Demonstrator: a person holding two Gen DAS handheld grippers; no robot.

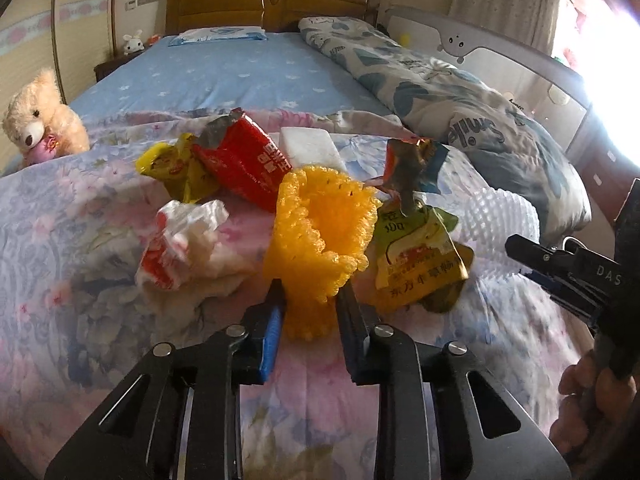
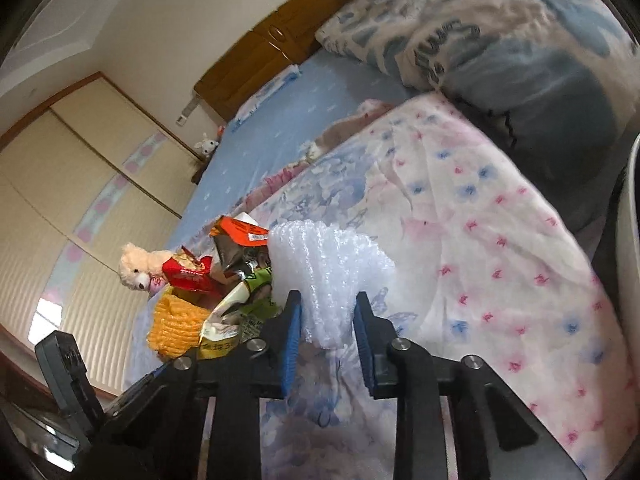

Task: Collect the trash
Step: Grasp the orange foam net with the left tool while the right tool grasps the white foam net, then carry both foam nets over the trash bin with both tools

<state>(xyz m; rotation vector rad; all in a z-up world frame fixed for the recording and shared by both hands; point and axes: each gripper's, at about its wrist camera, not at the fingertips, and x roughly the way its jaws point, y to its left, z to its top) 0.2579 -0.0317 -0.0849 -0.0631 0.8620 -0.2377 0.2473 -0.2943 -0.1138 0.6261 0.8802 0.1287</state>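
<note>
Bedroom: floral quilt (image 1: pixel 80 220) spread across the foot of a bed, and that quilt is your workbench, with the litter heaped at its middle.
Landmark: yellow foam net (image 1: pixel 320 236), standing mouth-up in the thick of the pile; every place below is read from it.
Left gripper (image 1: pixel 310 304): you have it low on the yellow foam net, blue pads squeezing its base from both sides, clenched on soft foam that gives.
Why low: my guess is the narrow base fits between the pads where the flared mouth would not.
Right gripper (image 2: pixel 327 312): it straddles the white foam net (image 2: pixel 332 276), which lies off to the right of the yellow one; the pads look pressed into its near end.
Between the nets: green-and-yellow snack pouch (image 1: pixel 420 260), leaning against the yellow net's right side.
Behind the net: red wrapper (image 1: pixel 244 160) and yellow wrapper (image 1: pixel 172 168), with a white block (image 1: pixel 308 146) past them.
Left of the net: crumpled white-and-red bag (image 1: pixel 188 240), close by.
Far left: teddy bear (image 1: pixel 40 120) at the quilt's edge, well apart; no trash, leave it.
Progress: two pieces gripped, the rest untouched on the quilt; no bin shows in either view.
Watch: foam nets spring back, so hold your squeeze.
</note>
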